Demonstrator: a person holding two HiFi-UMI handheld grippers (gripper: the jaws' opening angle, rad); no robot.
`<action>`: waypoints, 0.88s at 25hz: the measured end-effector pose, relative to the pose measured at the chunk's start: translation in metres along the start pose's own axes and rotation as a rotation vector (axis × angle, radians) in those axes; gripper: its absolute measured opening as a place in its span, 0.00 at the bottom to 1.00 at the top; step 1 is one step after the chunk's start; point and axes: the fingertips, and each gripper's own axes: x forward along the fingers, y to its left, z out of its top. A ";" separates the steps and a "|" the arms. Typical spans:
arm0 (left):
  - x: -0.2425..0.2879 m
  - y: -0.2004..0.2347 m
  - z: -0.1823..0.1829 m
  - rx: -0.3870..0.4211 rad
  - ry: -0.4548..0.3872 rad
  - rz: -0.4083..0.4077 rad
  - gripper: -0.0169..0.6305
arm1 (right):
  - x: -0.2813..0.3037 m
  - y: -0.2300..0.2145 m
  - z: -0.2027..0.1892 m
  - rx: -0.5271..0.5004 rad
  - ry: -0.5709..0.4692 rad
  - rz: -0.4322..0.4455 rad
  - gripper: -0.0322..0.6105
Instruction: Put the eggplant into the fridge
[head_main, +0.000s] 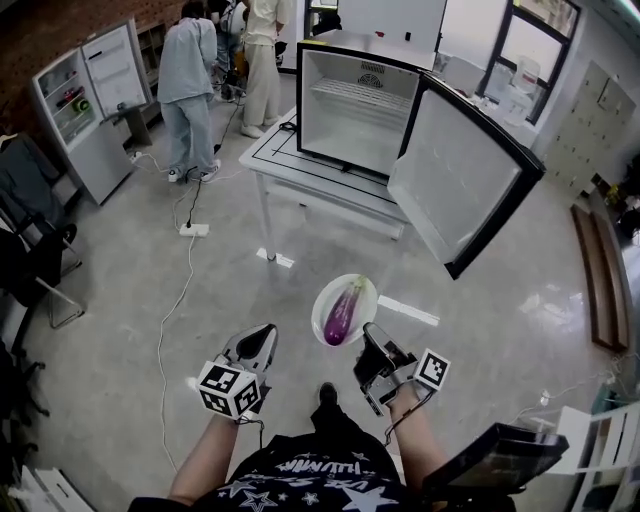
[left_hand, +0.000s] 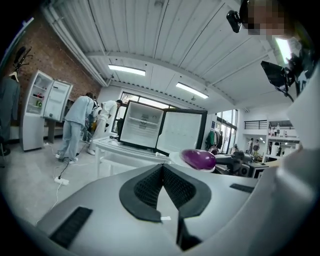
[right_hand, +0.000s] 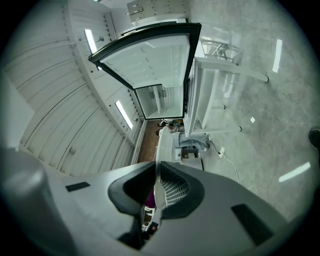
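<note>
Closest in, the left tongs sit low at the left, and their own view shows the dark pads pressed together with nothing between them. Just right of them, the right tongs are pinching the near rim of a white plate. The eggplant lies lengthwise on that plate, held above the grey floor.

The right gripper view shows what the head view can't. The plate runs edge-on as a thin white strip, clamped between the pads, with only a sliver of purple showing beside it. From the left tongs' camera the eggplant bulges over the plate's rim, off to the right.

Farther out, the fridge stands on a white desk. Its door is swung wide to the right and its inside is bare white. Far left, two people stand with their backs turned near a second open fridge.
</note>
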 end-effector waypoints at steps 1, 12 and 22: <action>0.010 0.005 0.003 -0.004 -0.001 0.006 0.04 | 0.008 -0.002 0.008 0.002 0.008 0.002 0.09; 0.122 0.020 0.027 -0.025 0.000 0.018 0.04 | 0.066 -0.017 0.095 0.015 0.070 -0.004 0.09; 0.167 0.025 0.040 -0.006 0.010 0.069 0.04 | 0.088 -0.026 0.138 0.048 0.122 -0.001 0.09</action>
